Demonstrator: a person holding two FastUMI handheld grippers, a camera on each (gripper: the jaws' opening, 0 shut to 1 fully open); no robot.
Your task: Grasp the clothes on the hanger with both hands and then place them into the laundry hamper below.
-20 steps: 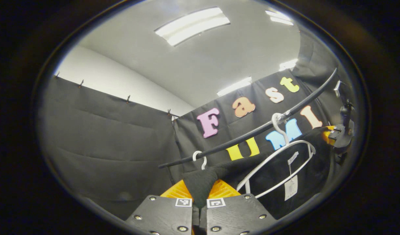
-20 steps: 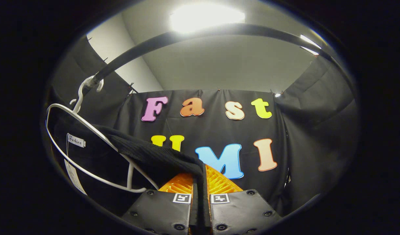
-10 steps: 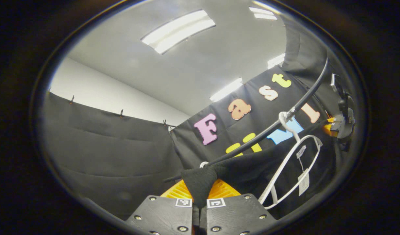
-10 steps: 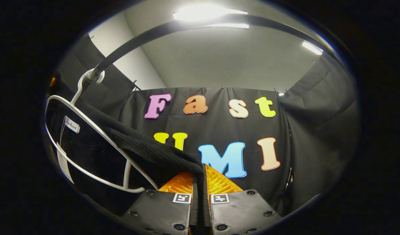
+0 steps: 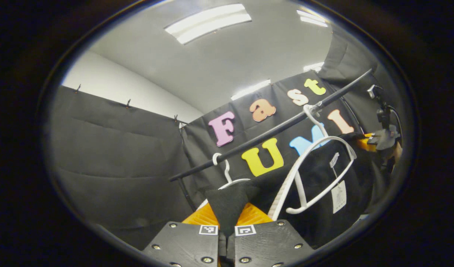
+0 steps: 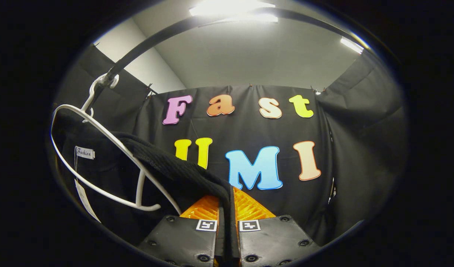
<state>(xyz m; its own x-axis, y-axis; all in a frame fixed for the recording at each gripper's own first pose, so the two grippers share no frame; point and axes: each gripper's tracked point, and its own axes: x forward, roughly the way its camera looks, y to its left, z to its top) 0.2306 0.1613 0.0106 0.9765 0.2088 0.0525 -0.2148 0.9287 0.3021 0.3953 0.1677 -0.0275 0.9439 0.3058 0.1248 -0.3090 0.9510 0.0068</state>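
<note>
A black knitted garment (image 5: pixel 316 189) is stretched between both grippers below a dark rail (image 5: pixel 271 129). My left gripper (image 5: pixel 227 213) is shut on one black corner of it. My right gripper (image 6: pixel 227 202) is shut on the other shoulder (image 6: pixel 167 168); the same gripper appears far right in the left gripper view as the right gripper (image 5: pixel 375 141). A white hanger (image 5: pixel 316 163) still hooks on the rail, and its bare loop (image 6: pixel 97 159) stands out of the cloth. A white tag (image 5: pixel 338 196) dangles from the neck label (image 6: pixel 85 152).
A second white hanger (image 5: pixel 223 172) hooks on the rail further along, just above my left gripper. The rail (image 6: pixel 167 37) arches overhead in the right gripper view. Black cloth walls close the booth on all sides.
Both grippers have come down with the garment. The hanger's loop shows more bare wire, and the second hanger's hook has come clear above the left gripper.
</note>
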